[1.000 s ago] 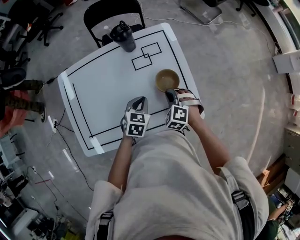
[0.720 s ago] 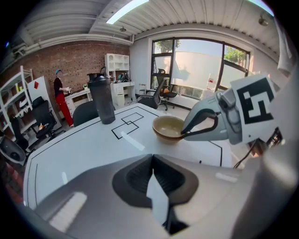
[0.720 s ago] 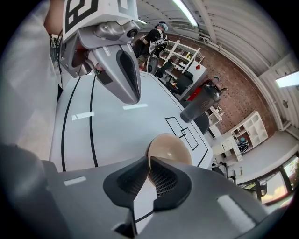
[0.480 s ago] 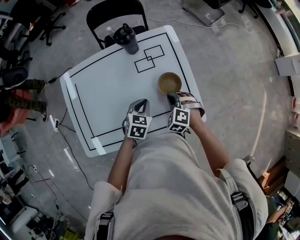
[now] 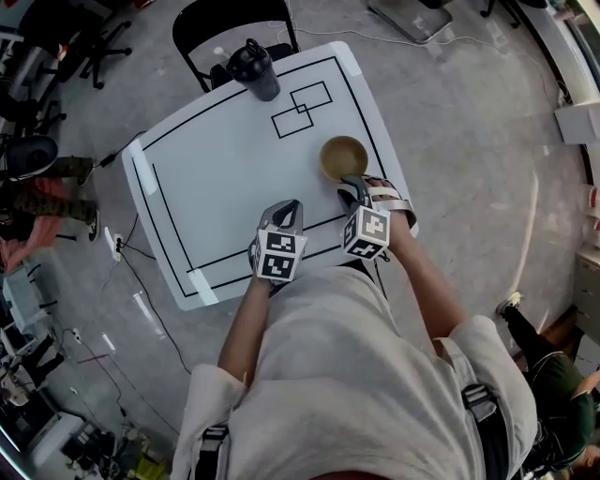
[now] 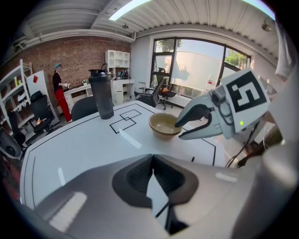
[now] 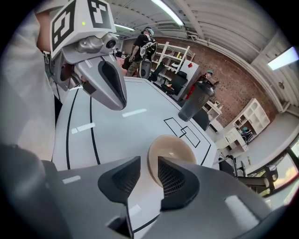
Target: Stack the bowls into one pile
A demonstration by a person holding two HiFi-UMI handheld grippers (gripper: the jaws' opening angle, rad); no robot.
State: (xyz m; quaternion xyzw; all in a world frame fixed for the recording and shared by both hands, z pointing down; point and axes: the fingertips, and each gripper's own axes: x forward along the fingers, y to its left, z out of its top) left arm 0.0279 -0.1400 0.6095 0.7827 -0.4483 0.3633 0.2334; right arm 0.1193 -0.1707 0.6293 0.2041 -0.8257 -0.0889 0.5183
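Both bare forearms reach forward from the person's light shirt, side by side and bent a little inward, each gripper tilted steeply down toward the near part of the table. The left gripper hangs over the near middle of the tabletop, by the black border line, its jaws together with nothing between them. The right gripper sits at the near right, its tips at the near side of the bowl. Its jaws have just been opening and now stand apart. The bowl's near rim lies in the gap between them, and the pads do not press on it. The bowl is tan and round, with no long axis to speak of. It stands upright on the table's right side with its mouth facing up, just near of two overlapping black-outlined rectangles. The table is white, with taped patches at its corners. A dark shaker bottle stands upright at the far edge in front of a black chair. Around it are a grey concrete floor with cables, a brick wall, white shelves and large windows. A person in red trousers stands well off by the wall.
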